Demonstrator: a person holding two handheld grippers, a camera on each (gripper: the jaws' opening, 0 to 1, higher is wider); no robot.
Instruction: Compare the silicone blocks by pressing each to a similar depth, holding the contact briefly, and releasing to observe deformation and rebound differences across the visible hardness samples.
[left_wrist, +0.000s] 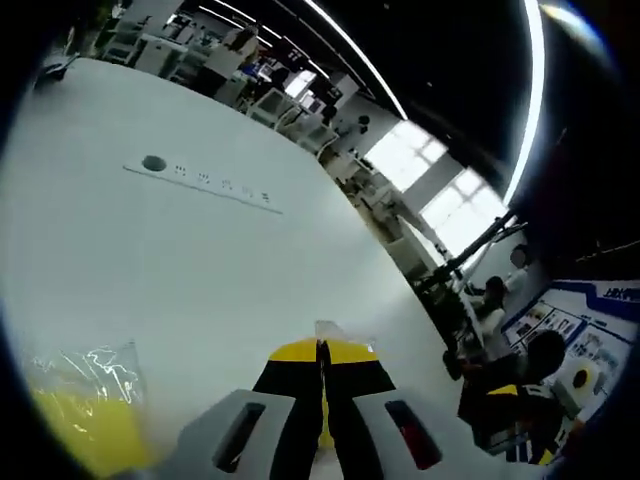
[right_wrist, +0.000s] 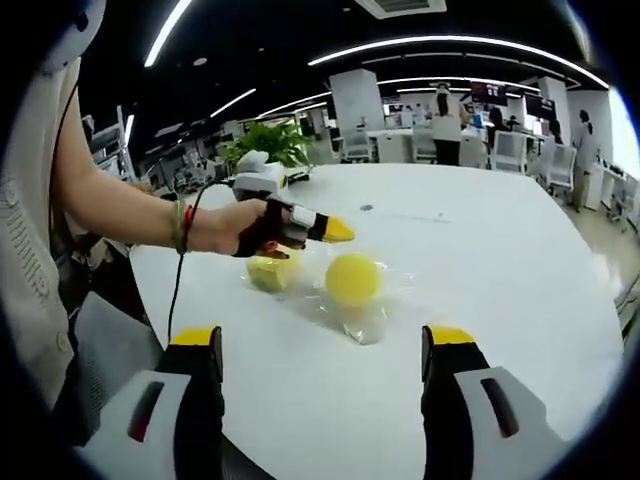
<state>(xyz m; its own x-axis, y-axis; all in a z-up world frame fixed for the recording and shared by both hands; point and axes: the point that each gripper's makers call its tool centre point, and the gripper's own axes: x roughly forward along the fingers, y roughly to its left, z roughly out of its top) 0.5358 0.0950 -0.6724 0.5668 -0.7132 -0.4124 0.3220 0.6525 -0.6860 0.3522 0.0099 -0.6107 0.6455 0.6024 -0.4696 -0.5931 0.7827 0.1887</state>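
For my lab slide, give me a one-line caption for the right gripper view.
Open right gripper faces a bagged yellow ball on the white table, while the left gripper hovers closed above a second bagged piece.

In the right gripper view, bare white table (right_wrist: 520, 290) fills the frame's right half. At centre, two bagged yellow blocks (right_wrist: 352, 279) lie in the way, with the left gripper (right_wrist: 335, 230) just above them at centre-left.
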